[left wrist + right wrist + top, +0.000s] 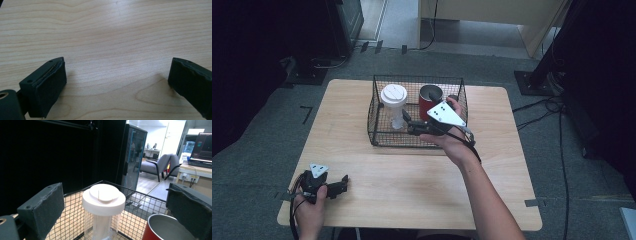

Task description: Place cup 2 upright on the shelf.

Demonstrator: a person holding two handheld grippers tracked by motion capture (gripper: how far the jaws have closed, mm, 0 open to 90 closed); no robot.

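My right tongs, jaws wide and empty, line up on the clear white-lidded plastic cup standing in the black wire basket beside the red metal mug; left tongs rest wide on the table; nothing gripped yet.

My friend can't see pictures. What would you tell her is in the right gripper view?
A clear cup with a white lid stands in a black wire basket, seen between the two open black jaws of the right gripper. A red mug with a silver inside sits at the lower right, and an office with chairs lies beyond.
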